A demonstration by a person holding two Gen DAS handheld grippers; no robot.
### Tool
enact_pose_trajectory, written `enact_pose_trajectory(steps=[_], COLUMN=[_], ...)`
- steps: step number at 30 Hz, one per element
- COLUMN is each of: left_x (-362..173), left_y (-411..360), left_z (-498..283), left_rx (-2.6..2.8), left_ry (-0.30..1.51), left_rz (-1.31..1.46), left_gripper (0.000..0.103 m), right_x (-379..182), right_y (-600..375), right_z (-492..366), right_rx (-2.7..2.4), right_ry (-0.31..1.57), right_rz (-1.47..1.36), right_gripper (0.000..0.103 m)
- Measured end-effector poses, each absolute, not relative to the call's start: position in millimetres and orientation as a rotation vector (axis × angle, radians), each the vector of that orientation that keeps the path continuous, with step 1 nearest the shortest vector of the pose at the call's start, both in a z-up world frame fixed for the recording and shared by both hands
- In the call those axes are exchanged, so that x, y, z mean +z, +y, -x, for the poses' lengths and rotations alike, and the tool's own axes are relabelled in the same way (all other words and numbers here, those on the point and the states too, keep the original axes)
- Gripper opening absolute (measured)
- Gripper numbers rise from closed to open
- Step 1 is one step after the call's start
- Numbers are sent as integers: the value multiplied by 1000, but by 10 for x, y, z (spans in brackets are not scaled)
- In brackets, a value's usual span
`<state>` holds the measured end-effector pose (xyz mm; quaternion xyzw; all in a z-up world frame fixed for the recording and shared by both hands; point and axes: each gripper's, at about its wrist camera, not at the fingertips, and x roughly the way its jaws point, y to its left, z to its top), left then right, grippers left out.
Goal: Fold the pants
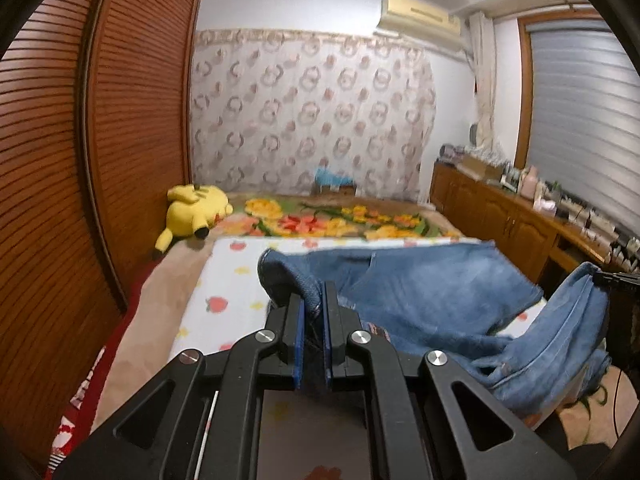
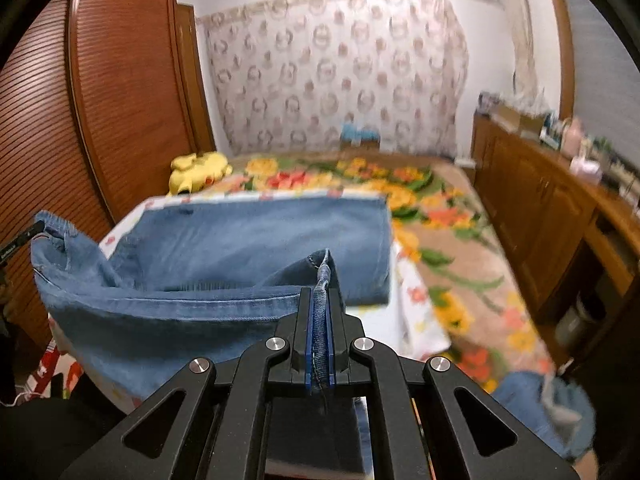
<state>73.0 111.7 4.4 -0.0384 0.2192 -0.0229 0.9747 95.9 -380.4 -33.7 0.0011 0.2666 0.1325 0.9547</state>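
Note:
Blue denim pants (image 1: 432, 284) are held up over the bed by both grippers, with their far part lying on a white fruit-print sheet (image 1: 236, 276). My left gripper (image 1: 315, 300) is shut on one corner of the denim edge, which curls over its left finger. My right gripper (image 2: 320, 296) is shut on another corner of the pants (image 2: 224, 248), the seam standing up between its blue pads. The right gripper's tip (image 1: 616, 280) shows at the far right of the left wrist view, and the left gripper's tip (image 2: 24, 236) at the far left of the right wrist view.
A yellow plush toy (image 1: 196, 210) lies at the bed's far left by a brown louvred wardrobe (image 1: 100, 140). A flowered blanket (image 1: 340, 220) covers the far bed. A wooden cabinet (image 1: 504, 216) with clutter runs along the right wall. More denim (image 2: 544, 412) lies low on the right.

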Motion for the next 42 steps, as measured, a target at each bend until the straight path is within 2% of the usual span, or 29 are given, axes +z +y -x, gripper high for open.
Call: enact_pose_trajectory(steps=[5, 10, 12, 21, 22, 23, 24, 36, 42], left_x=[-124, -157, -166, -194, -194, -193, -194, 129, 236], left_y=[1089, 1061, 1044, 1041, 1042, 1040, 1033, 1023, 1027], left_z=[-747, -738, -727, -741, -741, -740, -743, -989, -1384], left_rx=[-50, -57, -61, -67, -69, -70, -70, -70, -54], left_ry=[483, 492, 495, 504, 504, 502, 500, 419, 409], left_rz=[76, 76, 73, 74, 75, 75, 74, 74, 62], left_gripper=[8, 8, 8, 8, 8, 8, 8, 8, 8], right_x=[-676, -708, -637, -582, -567, -562, -510, 202, 409], right_y=[-3721, -3730, -3740, -3709, -3718, -3723, -3695, -4031, -4143], right_z=[-1026, -1039, -1060, -862, -853, -843, -850, -842, -1093], right_rx=[296, 293, 292, 287, 290, 294, 303, 193, 162], right_ry=[621, 649, 651, 678, 680, 674, 661, 375, 317], right_rz=[-45, -66, -70, -56, -56, -55, -54, -85, -66], right_gripper=[6, 24, 27, 31, 30, 23, 4, 2, 2])
